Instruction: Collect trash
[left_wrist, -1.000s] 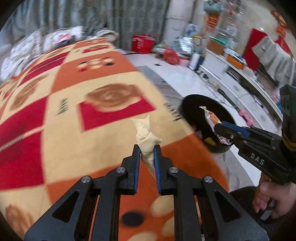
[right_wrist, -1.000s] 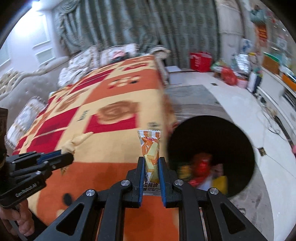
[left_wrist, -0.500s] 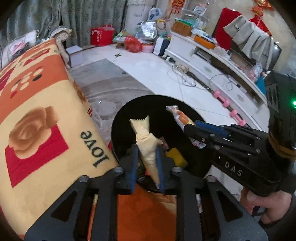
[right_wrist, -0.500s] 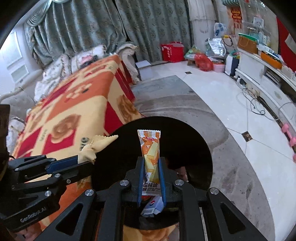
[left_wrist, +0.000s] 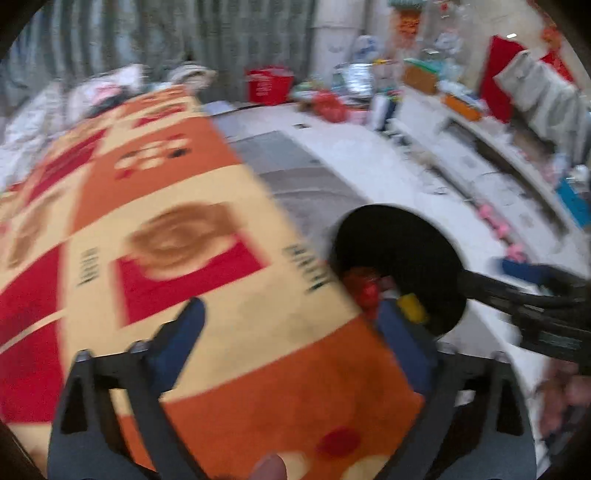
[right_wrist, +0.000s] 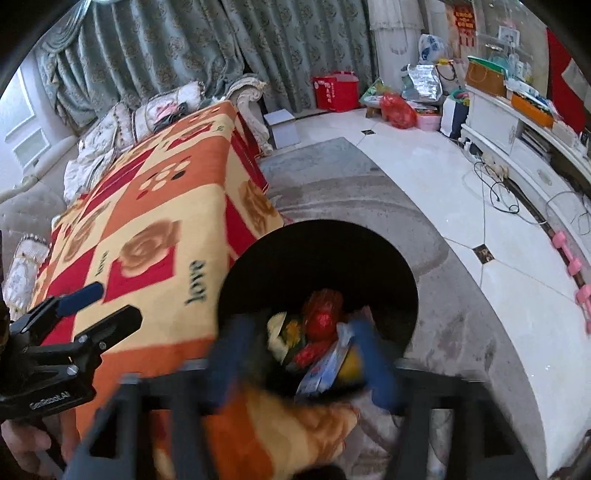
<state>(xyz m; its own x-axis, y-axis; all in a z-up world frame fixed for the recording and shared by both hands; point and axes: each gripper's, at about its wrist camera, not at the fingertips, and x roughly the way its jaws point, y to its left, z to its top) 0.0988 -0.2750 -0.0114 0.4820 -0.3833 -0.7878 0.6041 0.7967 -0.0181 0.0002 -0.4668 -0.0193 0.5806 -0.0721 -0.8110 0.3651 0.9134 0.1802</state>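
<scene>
The black trash bin (right_wrist: 321, 254) stands on the floor against the blanket's edge, with several wrappers inside: a red one (right_wrist: 325, 314), a pale crumpled one (right_wrist: 277, 328) and a blue-white packet (right_wrist: 325, 369). My right gripper (right_wrist: 306, 354) hovers over the bin with its jaws opening and nothing held between them. My left gripper (left_wrist: 295, 332) is over the blanket (left_wrist: 221, 350) beside the bin (left_wrist: 399, 251); its jaws are opening too and hold nothing. Each gripper shows in the other's view: the left gripper (right_wrist: 107, 306) at the left, the right gripper (left_wrist: 491, 275) at the right.
An orange, red and yellow blanket (right_wrist: 155, 221) covers the low surface left of the bin. Cushions (right_wrist: 122, 125) lie at its far end. A grey rug (right_wrist: 354, 192), white tiles, cables (right_wrist: 495, 184), pink dumbbells (right_wrist: 569, 258) and a white cabinet (right_wrist: 495, 118) are to the right.
Both grippers have opened and let go of their wrappers, the beige one and the orange snack one. The left gripper has swung back from over the bin toward the blanket.
</scene>
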